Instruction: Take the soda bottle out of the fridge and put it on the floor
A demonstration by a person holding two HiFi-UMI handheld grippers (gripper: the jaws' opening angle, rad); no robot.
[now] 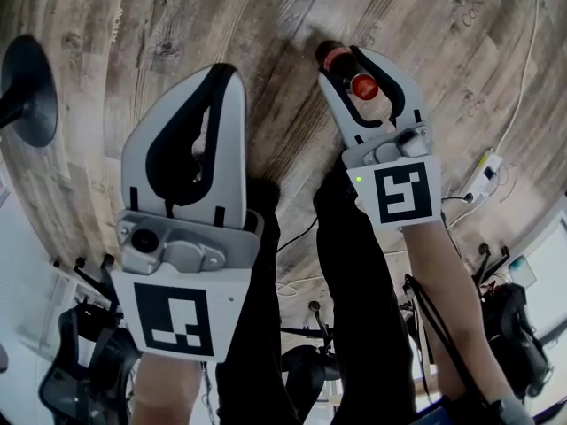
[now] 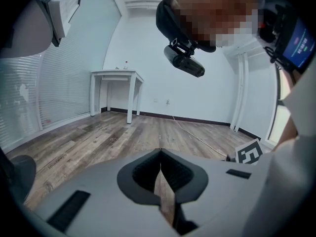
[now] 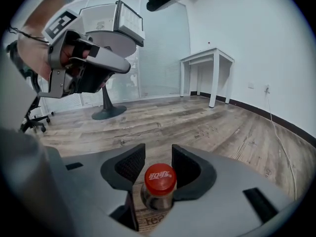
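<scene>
Fig.: R gripper (image 3: 158, 153) released, soda bottle (image 3: 159, 180) between its jaws, apparently standing on floor (image 3: 207, 127); L gripper (image 2: 160, 154) clenched, empty, idle.

1. Left gripper (image 1: 223, 73) and right gripper (image 1: 353, 65): pale grey plastic shells, black ribbed pads lining the curved jaws.
2. Capped at the rear with white marker cubes (image 1: 177, 320) printed with black square patterns.
3. Small green light (image 1: 357, 179) on the right; round lens (image 1: 144, 240) on the left.
4. Dressed in black trousers (image 1: 354, 273).
</scene>
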